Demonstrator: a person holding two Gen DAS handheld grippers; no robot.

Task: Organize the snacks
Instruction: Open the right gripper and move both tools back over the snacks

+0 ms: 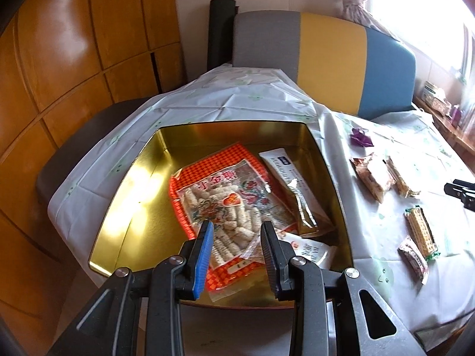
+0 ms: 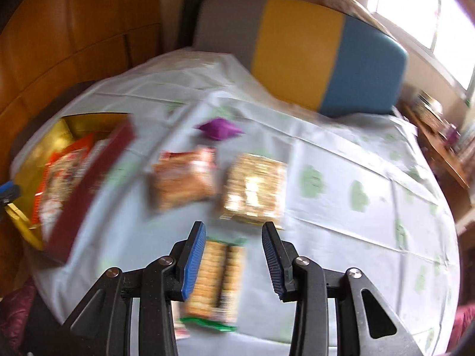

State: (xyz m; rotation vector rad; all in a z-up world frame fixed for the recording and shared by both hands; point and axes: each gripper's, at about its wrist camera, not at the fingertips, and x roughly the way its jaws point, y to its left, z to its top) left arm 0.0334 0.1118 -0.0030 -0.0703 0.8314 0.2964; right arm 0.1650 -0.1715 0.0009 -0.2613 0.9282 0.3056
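A gold tin (image 1: 124, 184) stands on the table and holds a red-orange bag of puffed sticks (image 1: 225, 184), a white stick sachet (image 1: 285, 172) and a white pouch (image 1: 311, 249). My left gripper (image 1: 237, 224) hovers over the bag, open, with nothing held. Loose snacks lie to the right of the tin: a brown pack (image 1: 372, 178), a cracker pack (image 1: 421, 231) and a purple wrapper (image 1: 360, 138). The right wrist view is blurred. There my right gripper (image 2: 233, 225) is open above a green-ended cracker pack (image 2: 218, 279) that lies flat on the cloth.
A pale cloth with green marks (image 2: 341, 207) covers the table. A grey, yellow and blue chair back (image 2: 297, 56) stands behind it and wooden panels (image 1: 74, 59) are at the left. More packs (image 2: 253, 188) lie ahead of the right gripper. A shelf (image 1: 445, 109) runs under the window.
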